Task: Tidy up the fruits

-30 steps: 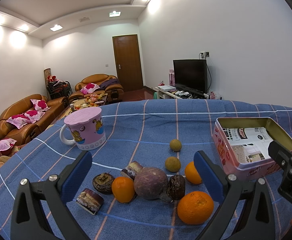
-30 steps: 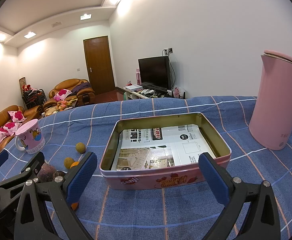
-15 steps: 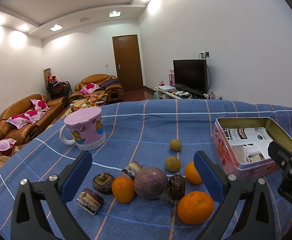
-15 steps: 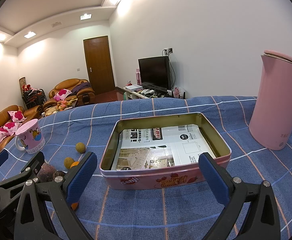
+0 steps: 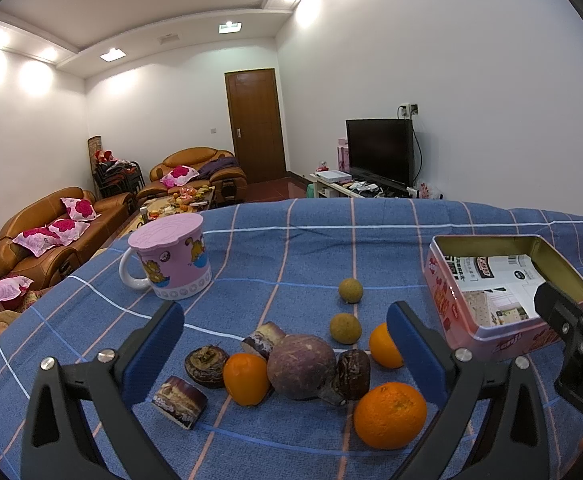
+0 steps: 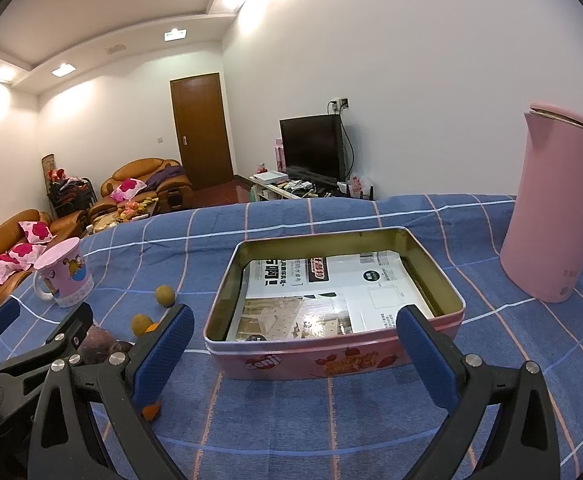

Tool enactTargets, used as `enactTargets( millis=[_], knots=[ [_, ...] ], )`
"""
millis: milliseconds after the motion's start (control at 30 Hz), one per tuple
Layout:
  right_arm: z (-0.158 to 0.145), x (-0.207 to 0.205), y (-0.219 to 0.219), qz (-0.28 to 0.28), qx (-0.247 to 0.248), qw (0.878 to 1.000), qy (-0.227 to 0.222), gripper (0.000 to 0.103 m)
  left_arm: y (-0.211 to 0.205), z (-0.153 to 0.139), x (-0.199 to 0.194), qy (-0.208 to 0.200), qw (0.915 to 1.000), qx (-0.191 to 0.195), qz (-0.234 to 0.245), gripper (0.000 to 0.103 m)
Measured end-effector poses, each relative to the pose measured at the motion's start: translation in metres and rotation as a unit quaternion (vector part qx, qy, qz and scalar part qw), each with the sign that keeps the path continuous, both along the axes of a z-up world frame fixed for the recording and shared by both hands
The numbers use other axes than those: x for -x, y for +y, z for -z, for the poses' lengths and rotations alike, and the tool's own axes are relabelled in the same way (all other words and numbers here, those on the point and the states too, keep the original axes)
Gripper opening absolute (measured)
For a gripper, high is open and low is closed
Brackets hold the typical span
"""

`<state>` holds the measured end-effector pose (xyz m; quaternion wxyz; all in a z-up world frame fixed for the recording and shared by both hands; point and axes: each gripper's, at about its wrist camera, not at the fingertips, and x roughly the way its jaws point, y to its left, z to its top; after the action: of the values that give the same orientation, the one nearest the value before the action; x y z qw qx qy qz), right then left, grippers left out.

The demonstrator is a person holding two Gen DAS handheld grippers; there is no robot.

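Currently, three oranges (image 5: 389, 415) are sitting near, around a purple round fruit (image 5: 302, 366) whose stem end is pointing near-right. Two small brown fruits (image 5: 345, 329) are lying farther off, dark cake pieces (image 5: 179, 401) to the left. Right, a pink tin (image 6: 331, 360) is standing open, paper lining it, its long side running left-right. Left gripper (image 5: 284, 338) and right gripper (image 6: 294, 340) are both gaping wide, holding nothing. A pink kettle (image 6: 559, 216) is standing far right, a lidded mug (image 5: 171, 258) far left.

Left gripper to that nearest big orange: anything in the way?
Nothing visible. The left gripper is open, and the big orange lies bare on the cloth near its right finger, apart from the purple root and tin.
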<state>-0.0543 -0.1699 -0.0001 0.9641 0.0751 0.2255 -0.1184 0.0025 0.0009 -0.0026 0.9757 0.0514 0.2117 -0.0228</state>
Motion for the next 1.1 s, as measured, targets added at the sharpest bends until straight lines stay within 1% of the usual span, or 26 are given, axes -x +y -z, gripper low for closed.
enactTargets(
  millis=[233,333,500,633,667,700,800,867,933,1033,1067,1100],
  knots=[
    [0.002,-0.004,0.008,-0.021,0.004,1.0,0.015,0.102,0.002,0.003,-0.003,0.019,0.9998,0.007,0.003,0.103],
    [0.004,-0.007,0.012,-0.038,0.002,0.999,0.025,0.102,0.008,0.006,-0.006,0.038,0.9992,0.01,0.002,0.103],
    [0.008,-0.011,0.022,-0.085,-0.007,0.995,0.046,0.102,0.035,0.015,-0.004,0.084,0.9964,-0.003,-0.014,0.103],
    [0.017,-0.018,0.041,-0.16,-0.022,0.984,0.08,0.099,0.064,0.02,0.004,0.107,0.9942,0.003,-0.007,0.103],
    [0.019,-0.02,0.048,-0.177,-0.02,0.98,0.088,0.096,0.07,0.021,0.005,0.113,0.9935,-0.001,-0.01,0.103],
    [0.021,-0.022,0.054,-0.193,-0.019,0.976,0.096,0.093,0.074,0.023,0.005,0.118,0.993,-0.003,-0.01,0.103],
    [0.029,-0.031,0.071,-0.227,-0.021,0.966,0.122,0.093,0.085,0.027,-0.001,0.132,0.9911,-0.006,-0.014,0.103],
    [0.036,-0.039,0.082,-0.24,-0.023,0.96,0.145,0.092,0.087,0.033,-0.009,0.149,0.9888,-0.01,-0.014,0.103],
    [0.04,-0.047,0.09,-0.247,-0.023,0.956,0.158,0.091,0.09,0.036,-0.012,0.161,0.9869,-0.006,-0.012,0.103],
    [0.045,-0.059,0.099,-0.243,-0.007,0.953,0.18,0.09,0.095,0.039,-0.018,0.177,0.9841,0.006,-0.011,0.103],
    [0.048,-0.062,0.102,-0.244,-0.004,0.951,0.191,0.087,0.097,0.042,-0.022,0.187,0.9822,0.013,-0.015,0.103],
    [0.053,-0.067,0.105,-0.246,-0.003,0.947,0.205,0.08,0.101,0.042,-0.022,0.192,0.981,0.016,-0.018,0.1]
  ],
)
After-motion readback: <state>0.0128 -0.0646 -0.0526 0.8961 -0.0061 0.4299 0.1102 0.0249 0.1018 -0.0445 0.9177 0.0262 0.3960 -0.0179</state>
